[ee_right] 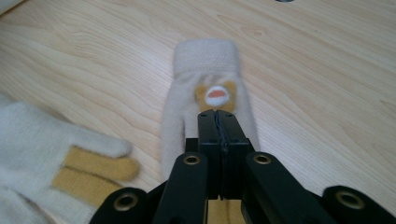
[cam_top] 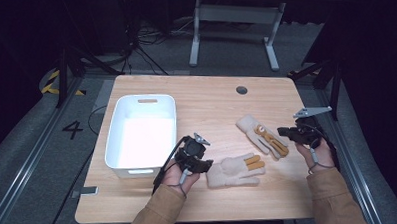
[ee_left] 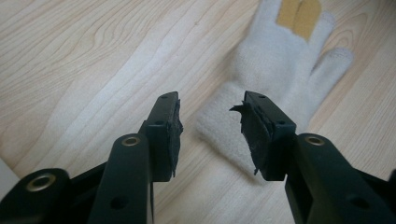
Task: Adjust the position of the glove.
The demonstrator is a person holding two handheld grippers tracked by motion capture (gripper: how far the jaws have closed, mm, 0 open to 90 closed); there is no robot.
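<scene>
Now, what I see from my station:

Near glove: the near glove (cam_top: pixel 234 169) lies flat on the table (cam_top: pixel 207 100), low and a little right of centre in the high view, cuff toward the left, fingers toward the right. It is cream, with tan patches on the fingers.

Far glove: the far glove (cam_top: pixel 261 135) lies right of centre in the high view, up and to the right of the near one, and apart from it. It lies on a slant, cuff toward the upper left. In the right gripper view I see a small tan and orange patch on it (ee_right: pixel 215 95).

Left gripper: my left gripper (cam_top: pixel 204 165) is just left of the near glove's cuff. In the left gripper view (ee_left: pixel 210 126) its jaws stand apart, with the cuff (ee_left: pixel 223 125) lying between and beyond them. The pads do not press on it, so I hold nothing.

Right gripper: my right gripper (cam_top: pixel 282 131) is at the right side of the high view, with its tips at the finger end of the far glove. In the right gripper view (ee_right: pixel 217 122) the jaws are pressed together above that glove. I cannot tell if any fabric is pinched between them.

Bin: a white bin (cam_top: pixel 116 134) stands at the left part of the table, well apart from both gloves.

Table: light wood, with a dark round hole (cam_top: pixel 242 90) near its far edge.
</scene>
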